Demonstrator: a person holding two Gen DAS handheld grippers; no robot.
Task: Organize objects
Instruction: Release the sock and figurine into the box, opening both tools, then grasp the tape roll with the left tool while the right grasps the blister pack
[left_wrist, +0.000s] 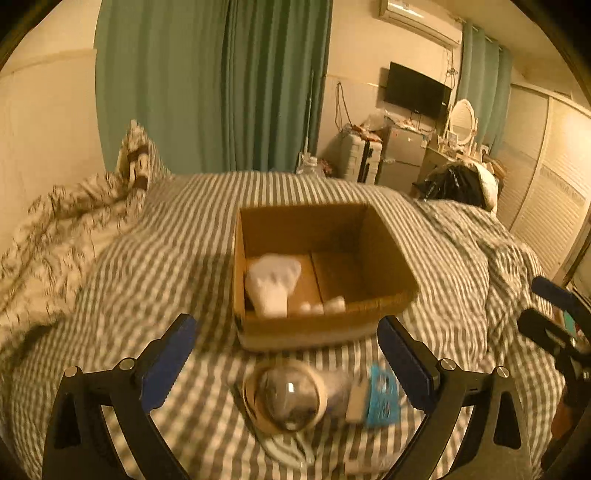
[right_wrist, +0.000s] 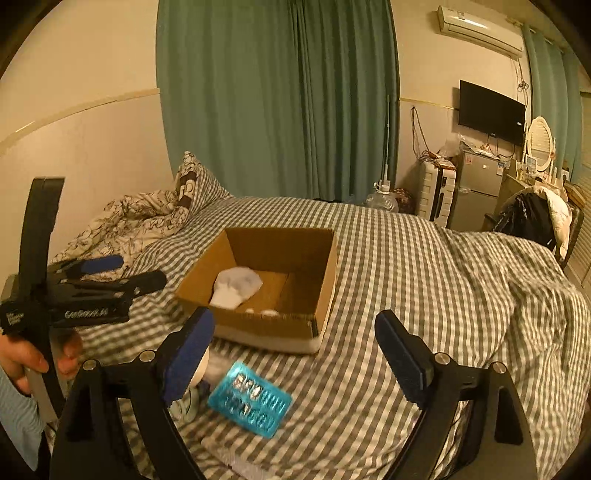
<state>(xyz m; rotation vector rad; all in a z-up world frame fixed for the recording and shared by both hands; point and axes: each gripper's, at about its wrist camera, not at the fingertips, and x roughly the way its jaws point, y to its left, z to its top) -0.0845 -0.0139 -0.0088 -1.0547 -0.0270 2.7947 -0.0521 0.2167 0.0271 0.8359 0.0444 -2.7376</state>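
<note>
An open cardboard box (left_wrist: 391, 254) (right_wrist: 325, 280) sits on the checked bed. A white glove (left_wrist: 273, 284) (right_wrist: 236, 284) and small white items (left_wrist: 325, 305) lie inside it. In front of the box lie a round clear-domed object on a tape-like ring (left_wrist: 286, 397) and a blue blister pack (left_wrist: 382, 397) (right_wrist: 251, 400). My left gripper (left_wrist: 286, 354) is open and empty above the domed object; it also shows in the right wrist view (right_wrist: 122, 271). My right gripper (right_wrist: 293, 350) is open and empty above the blister pack.
A crumpled patterned quilt and pillow (right_wrist: 147, 214) lie at the bed's left by the wall. Green curtains (right_wrist: 277, 99) hang behind. A fridge (right_wrist: 476, 188), suitcase, TV and a chair with a black bag (right_wrist: 528, 218) stand at the far right.
</note>
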